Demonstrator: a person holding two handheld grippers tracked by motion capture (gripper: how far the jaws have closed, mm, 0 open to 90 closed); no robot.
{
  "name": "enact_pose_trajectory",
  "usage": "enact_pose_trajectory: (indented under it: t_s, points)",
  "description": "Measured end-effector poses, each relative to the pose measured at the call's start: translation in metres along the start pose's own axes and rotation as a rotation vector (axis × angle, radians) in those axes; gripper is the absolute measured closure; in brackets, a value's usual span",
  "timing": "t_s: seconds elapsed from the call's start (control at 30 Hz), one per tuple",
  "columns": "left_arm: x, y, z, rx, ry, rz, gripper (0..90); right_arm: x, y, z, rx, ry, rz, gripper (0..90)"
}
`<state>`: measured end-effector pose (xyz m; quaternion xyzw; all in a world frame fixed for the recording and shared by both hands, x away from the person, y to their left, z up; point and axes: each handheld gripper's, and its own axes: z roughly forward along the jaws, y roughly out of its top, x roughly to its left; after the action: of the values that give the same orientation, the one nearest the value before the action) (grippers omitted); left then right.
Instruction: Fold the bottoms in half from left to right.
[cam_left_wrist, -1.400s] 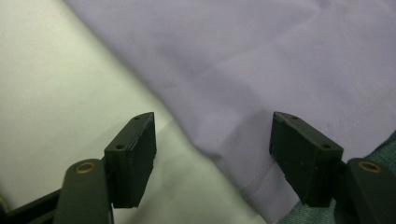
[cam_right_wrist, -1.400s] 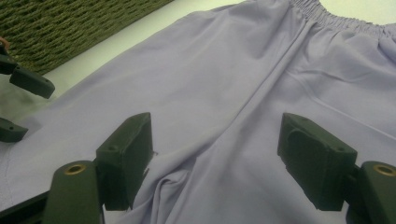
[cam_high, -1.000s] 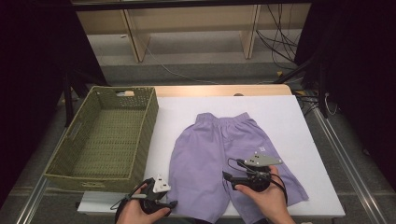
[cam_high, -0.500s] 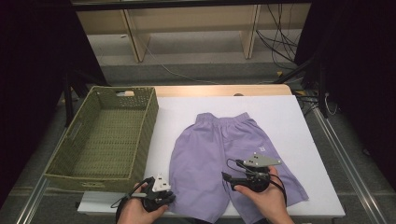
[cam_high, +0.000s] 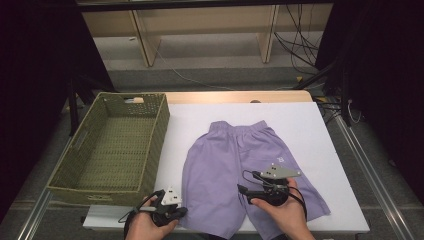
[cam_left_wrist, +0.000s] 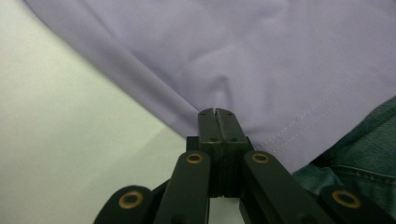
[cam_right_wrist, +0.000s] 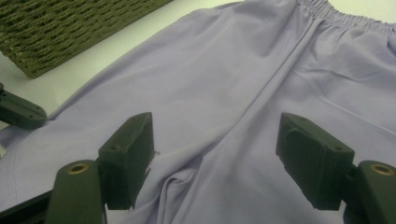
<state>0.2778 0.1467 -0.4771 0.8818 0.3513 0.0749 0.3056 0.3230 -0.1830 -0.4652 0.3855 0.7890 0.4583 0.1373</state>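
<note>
Left tool (cam_left_wrist: 218, 113) newly clamped on shorts (cam_left_wrist: 261, 56)

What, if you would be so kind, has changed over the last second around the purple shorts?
The left gripper has just been closing and now pinches the outer edge of the purple shorts at the hem. The right gripper, the shorts' lay and the basket look unchanged.

Green woven basket (cam_high: 112, 150) on table's left part, just beside white tabletop sheet (cam_high: 300, 125). Wooden shelf legs (cam_high: 141, 42) beyond far edge. Cables (cam_high: 295, 35) on floor, far right.
</note>
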Motion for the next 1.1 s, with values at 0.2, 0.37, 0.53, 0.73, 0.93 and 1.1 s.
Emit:
enact_pose_trajectory:
  t_s: [0.2,0.37,0.53,0.73,0.93,1.1]
  points:
    - [-0.005,-0.002,-0.016,-0.031,-0.018,-0.004,90.0,0.001,0.006,0.004,0.0,0.018,0.0,29.2]
    - [-0.006,-0.009,-0.02,-0.038,-0.031,-0.012,90.0,0.006,0.024,0.018,0.012,0.037,-0.031,29.5]
    - [-0.004,-0.012,-0.021,-0.051,-0.039,-0.017,90.0,0.01,0.056,0.045,0.027,0.047,-0.072,30.1]
    - [-0.005,-0.012,-0.02,-0.053,-0.044,-0.006,90.0,0.007,0.094,0.088,0.081,0.043,-0.085,30.3]
    - [-0.005,-0.013,-0.019,-0.054,-0.048,0.009,90.0,-0.006,0.12,0.127,0.125,0.011,-0.07,31.2]
    - [-0.005,-0.012,-0.02,-0.064,-0.055,0.006,90.0,-0.015,0.13,0.155,0.161,0.008,-0.029,31.8]
